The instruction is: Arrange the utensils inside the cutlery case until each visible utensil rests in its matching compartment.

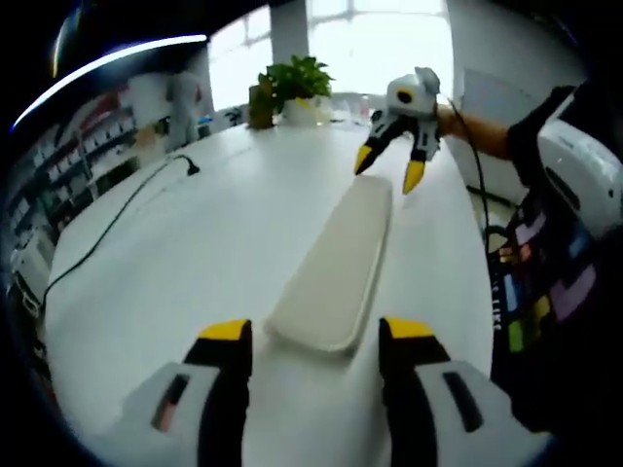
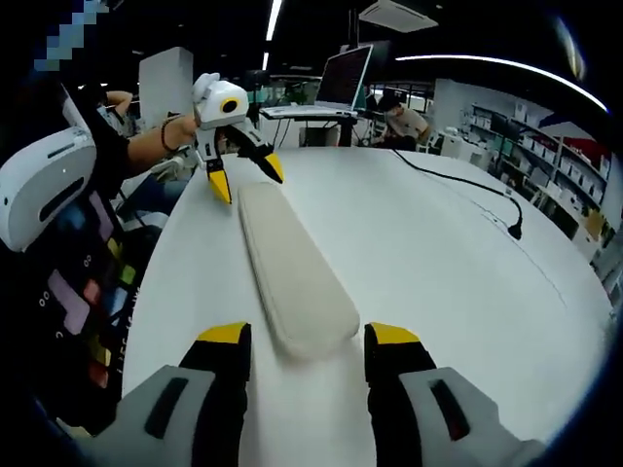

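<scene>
Your left gripper (image 1: 313, 336) jaws spread wide, holding nothing, straddling one end of the closed cutlery case (image 1: 337, 266) lying lengthwise on the white table (image 1: 195, 253), your right gripper (image 2: 306, 338) likewise wide apart, empty, at the opposite end

Each tongs has grey jaw bodies with black inner faces and yellow tips: the left tongs (image 1: 315, 336) and the right tongs (image 2: 308, 341). A white housing with a yellow-ringed lens tops each. A dark garment with coloured patches (image 1: 545, 282) and a white headset (image 2: 44, 185) are worn.
</scene>
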The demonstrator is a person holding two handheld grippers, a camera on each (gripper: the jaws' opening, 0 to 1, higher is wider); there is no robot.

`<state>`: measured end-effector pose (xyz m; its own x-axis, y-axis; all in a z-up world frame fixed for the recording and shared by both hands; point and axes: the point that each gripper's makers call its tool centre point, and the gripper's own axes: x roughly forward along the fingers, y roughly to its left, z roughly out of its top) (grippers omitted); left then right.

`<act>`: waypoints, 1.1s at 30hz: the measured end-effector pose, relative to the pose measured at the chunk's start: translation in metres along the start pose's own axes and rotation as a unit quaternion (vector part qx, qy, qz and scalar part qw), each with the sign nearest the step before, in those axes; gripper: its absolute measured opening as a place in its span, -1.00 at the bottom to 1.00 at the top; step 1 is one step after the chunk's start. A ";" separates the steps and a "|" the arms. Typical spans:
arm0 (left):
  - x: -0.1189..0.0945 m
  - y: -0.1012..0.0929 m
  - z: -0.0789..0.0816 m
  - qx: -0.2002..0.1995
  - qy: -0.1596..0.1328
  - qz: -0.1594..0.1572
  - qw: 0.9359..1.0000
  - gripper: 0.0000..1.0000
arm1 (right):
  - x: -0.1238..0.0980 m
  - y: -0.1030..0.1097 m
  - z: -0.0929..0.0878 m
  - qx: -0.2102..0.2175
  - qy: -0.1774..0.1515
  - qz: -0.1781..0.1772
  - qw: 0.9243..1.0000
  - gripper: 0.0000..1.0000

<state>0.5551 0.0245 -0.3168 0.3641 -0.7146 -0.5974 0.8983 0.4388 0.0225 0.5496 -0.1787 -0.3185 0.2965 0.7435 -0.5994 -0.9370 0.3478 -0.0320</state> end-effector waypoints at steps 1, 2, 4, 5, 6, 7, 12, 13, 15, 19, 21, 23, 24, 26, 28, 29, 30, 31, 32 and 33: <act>0.001 0.000 -0.001 -0.006 -0.004 0.001 1.000 0.12 | 0.001 0.000 0.000 -0.001 -0.002 -0.002 1.000 -0.03; 0.002 0.000 -0.002 -0.010 -0.007 0.002 1.000 0.12 | 0.001 -0.001 -0.001 -0.001 -0.004 -0.006 1.000 -0.03; 0.004 0.000 -0.003 -0.012 -0.011 0.002 1.000 0.12 | 0.002 -0.002 -0.001 0.003 -0.011 -0.007 1.000 -0.03; 0.005 -0.001 -0.003 -0.012 -0.016 0.001 1.000 0.12 | 0.002 -0.002 0.000 0.007 -0.019 -0.006 1.000 -0.04; 0.006 -0.002 -0.004 -0.015 -0.019 -0.001 1.000 0.12 | 0.003 -0.002 0.000 0.009 -0.021 -0.006 1.000 -0.04; 0.008 -0.004 -0.005 -0.019 -0.020 -0.003 1.000 0.12 | 0.004 -0.002 0.000 0.012 -0.024 -0.007 1.000 -0.04; 0.011 -0.006 -0.005 -0.031 -0.040 -0.003 0.999 0.11 | 0.007 0.001 -0.004 0.018 -0.038 -0.017 0.999 -0.07; 0.011 -0.006 -0.006 -0.028 -0.042 -0.001 0.999 0.10 | 0.007 0.001 -0.004 0.019 -0.040 -0.016 0.999 -0.07; 0.012 -0.005 -0.005 -0.026 -0.045 0.003 0.999 0.09 | 0.009 0.001 -0.003 0.020 -0.045 -0.016 0.999 -0.09; 0.012 -0.002 -0.004 -0.059 -0.058 0.000 0.997 0.01 | 0.013 -0.001 -0.002 0.026 -0.055 -0.022 0.998 -0.10; 0.013 -0.003 -0.005 -0.056 -0.061 0.000 0.997 0.01 | 0.014 -0.003 -0.002 0.027 -0.060 -0.026 0.998 -0.12; 0.013 -0.003 -0.004 -0.059 -0.067 0.005 0.996 0.01 | 0.015 -0.004 -0.002 0.035 -0.067 -0.028 0.997 -0.15; 0.014 -0.003 -0.004 -0.059 -0.069 0.007 0.996 0.01 | 0.015 -0.005 -0.002 0.036 -0.069 -0.030 0.997 -0.18; 0.014 -0.002 -0.004 -0.059 -0.073 0.009 0.996 0.01 | 0.015 -0.006 -0.003 0.035 -0.072 -0.031 0.996 -0.21; 0.014 -0.002 -0.003 -0.059 -0.078 0.010 0.995 0.00 | 0.015 -0.006 -0.003 0.036 -0.077 -0.030 0.996 -0.22; 0.014 -0.002 -0.003 -0.059 -0.080 0.011 0.995 0.00 | 0.015 -0.006 -0.003 0.039 -0.080 -0.030 0.996 -0.23; 0.014 -0.002 -0.003 -0.057 -0.081 0.011 0.995 0.00 | 0.015 -0.006 -0.003 0.042 -0.081 -0.030 0.995 -0.23; 0.013 -0.002 -0.003 -0.056 -0.082 0.012 0.995 0.00 | 0.015 -0.005 -0.003 0.044 -0.082 -0.030 0.995 -0.24; 0.013 -0.002 -0.003 -0.056 -0.082 0.011 0.995 0.00 | 0.015 -0.004 -0.003 0.048 -0.082 -0.029 0.995 -0.24; 0.013 -0.003 -0.003 -0.058 -0.083 0.011 0.995 0.00 | 0.015 -0.004 -0.003 0.051 -0.082 -0.029 0.995 -0.24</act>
<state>0.5568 0.0155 -0.3270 0.4266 -0.7800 -0.4578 0.8592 0.5075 -0.0641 0.5572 -0.1708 -0.3299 0.3842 0.8005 -0.4600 -0.8960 0.4435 0.0235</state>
